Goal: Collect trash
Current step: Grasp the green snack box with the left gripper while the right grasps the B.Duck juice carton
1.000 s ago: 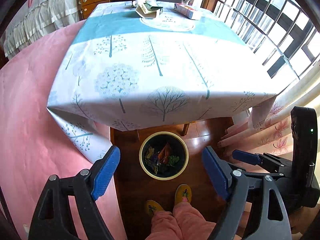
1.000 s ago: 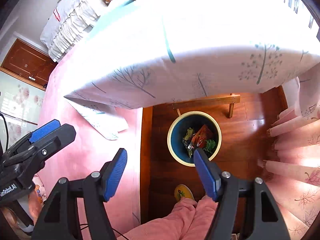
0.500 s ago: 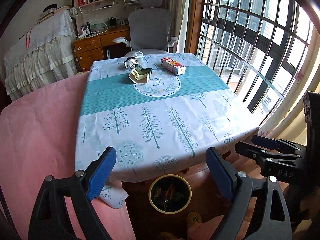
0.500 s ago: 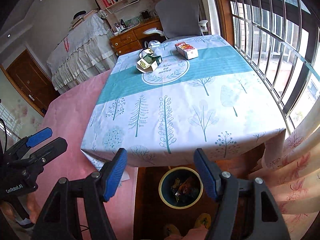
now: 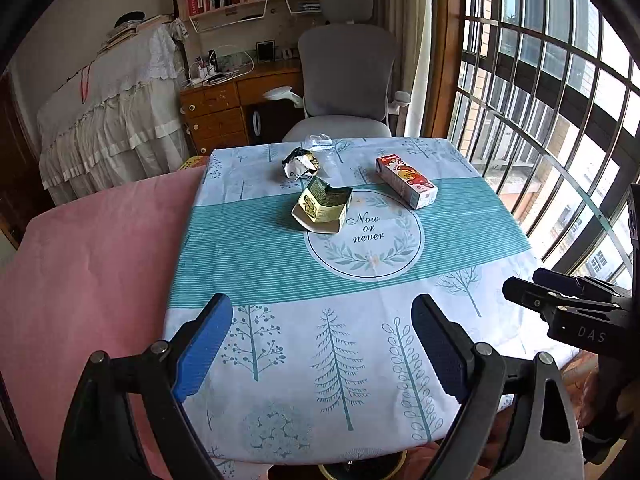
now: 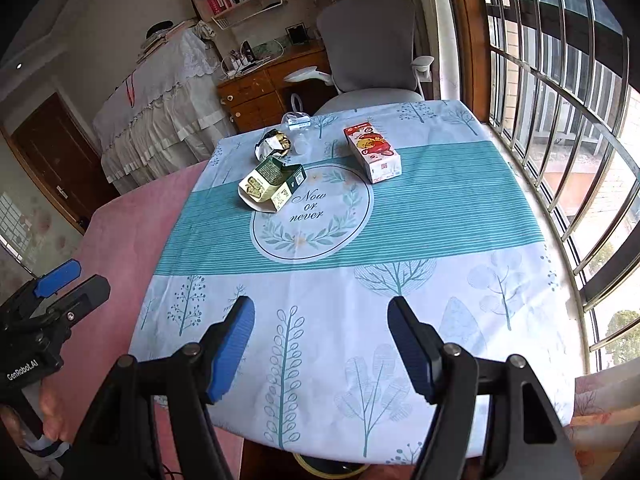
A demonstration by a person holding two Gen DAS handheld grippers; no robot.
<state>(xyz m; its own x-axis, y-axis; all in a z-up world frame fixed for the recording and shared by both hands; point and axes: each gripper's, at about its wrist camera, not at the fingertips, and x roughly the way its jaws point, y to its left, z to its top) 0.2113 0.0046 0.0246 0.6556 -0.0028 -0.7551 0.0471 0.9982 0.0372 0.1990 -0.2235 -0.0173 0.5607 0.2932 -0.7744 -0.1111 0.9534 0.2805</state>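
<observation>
Left gripper (image 5: 322,346) jaws apart (empty); bin (image 6: 316,465) — perhaps — under table (image 6: 400,300).

Both views swung up from the floor to the tabletop. The bin (image 5: 360,473) slipped from centre to a sliver under the tablecloth (image 5: 340,360) edge. Left gripper (image 5: 322,344) jaws widened slightly, nothing between them; slippers and pink trousers dropped out of view.

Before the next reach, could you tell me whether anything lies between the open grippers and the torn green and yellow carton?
Nothing visible does: only bare tree-print tablecloth separates both grippers from the torn green and yellow carton.
</observation>
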